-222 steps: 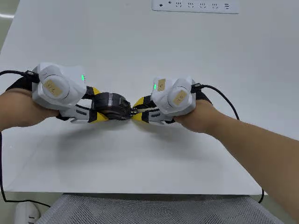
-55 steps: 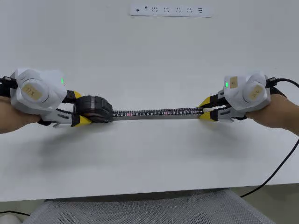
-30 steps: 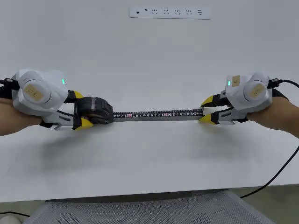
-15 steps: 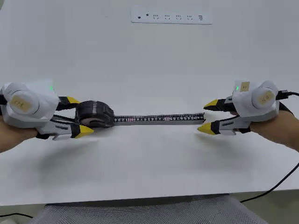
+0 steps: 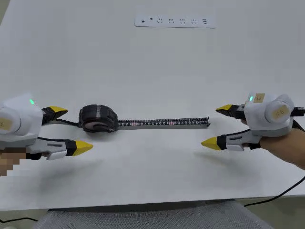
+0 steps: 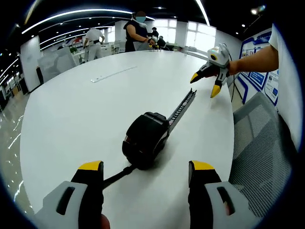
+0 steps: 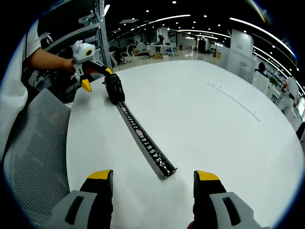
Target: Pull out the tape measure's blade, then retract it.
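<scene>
A black tape measure point(image 5: 98, 119) lies on the white table with its blade point(image 5: 164, 123) drawn out flat to the right, ending at a hook point(image 5: 208, 121). My left gripper point(image 5: 69, 129) is open just left of the case, its yellow tips on either side of the wrist strap and touching nothing. My right gripper point(image 5: 220, 125) is open a short way right of the blade's end. In the left gripper view the case point(image 6: 144, 139) lies ahead of my left gripper point(image 6: 144, 168). In the right gripper view the blade point(image 7: 143, 140) runs away from my right gripper point(image 7: 154, 176).
A white power strip point(image 5: 175, 21) lies flat at the far side of the table point(image 5: 152, 67). A grey mesh chair point(image 5: 143, 217) sits below the table's near edge. A black cable point(image 5: 281, 191) hangs from the right gripper. People stand far off in the left gripper view.
Both grippers have opened and let go: the left off the case, the right off the blade's end. Each has drawn back outward. The tape measure now rests on the table with its blade still out.
</scene>
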`<state>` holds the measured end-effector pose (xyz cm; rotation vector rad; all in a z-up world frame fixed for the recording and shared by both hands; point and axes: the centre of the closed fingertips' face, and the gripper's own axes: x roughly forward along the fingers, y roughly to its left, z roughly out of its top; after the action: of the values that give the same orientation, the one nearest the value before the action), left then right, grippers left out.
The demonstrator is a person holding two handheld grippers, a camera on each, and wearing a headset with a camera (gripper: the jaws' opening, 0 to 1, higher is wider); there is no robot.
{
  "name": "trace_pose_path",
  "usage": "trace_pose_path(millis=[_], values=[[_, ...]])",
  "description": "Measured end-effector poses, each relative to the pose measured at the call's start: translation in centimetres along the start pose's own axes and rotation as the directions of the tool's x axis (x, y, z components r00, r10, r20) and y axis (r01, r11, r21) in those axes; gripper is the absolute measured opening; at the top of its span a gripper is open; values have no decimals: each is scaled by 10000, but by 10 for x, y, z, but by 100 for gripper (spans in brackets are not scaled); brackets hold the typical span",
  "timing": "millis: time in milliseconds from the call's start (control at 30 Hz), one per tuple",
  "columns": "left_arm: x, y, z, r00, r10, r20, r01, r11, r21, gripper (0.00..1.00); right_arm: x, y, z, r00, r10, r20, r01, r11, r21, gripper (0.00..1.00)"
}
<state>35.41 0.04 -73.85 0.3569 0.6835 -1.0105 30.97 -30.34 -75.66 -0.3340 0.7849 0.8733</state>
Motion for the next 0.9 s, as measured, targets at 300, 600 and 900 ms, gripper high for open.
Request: trace_pose_path(millis=[300,600,900], values=[[-19,-5,-2,9988,361,334,-336,9967,-739,77,-16,6,2,9981,-537,297,527,9981,328,76],[-36,-11,-5,9931,943,698,-897,9937,-669,86,-32,13,2,9932,-1008,587,979,9939,510,83],[-48,-21,-14,9889,1228,842,-1134,9877,-1078,91,-42,26,-1,9880,-1274,868,1209,9897,772,87]])
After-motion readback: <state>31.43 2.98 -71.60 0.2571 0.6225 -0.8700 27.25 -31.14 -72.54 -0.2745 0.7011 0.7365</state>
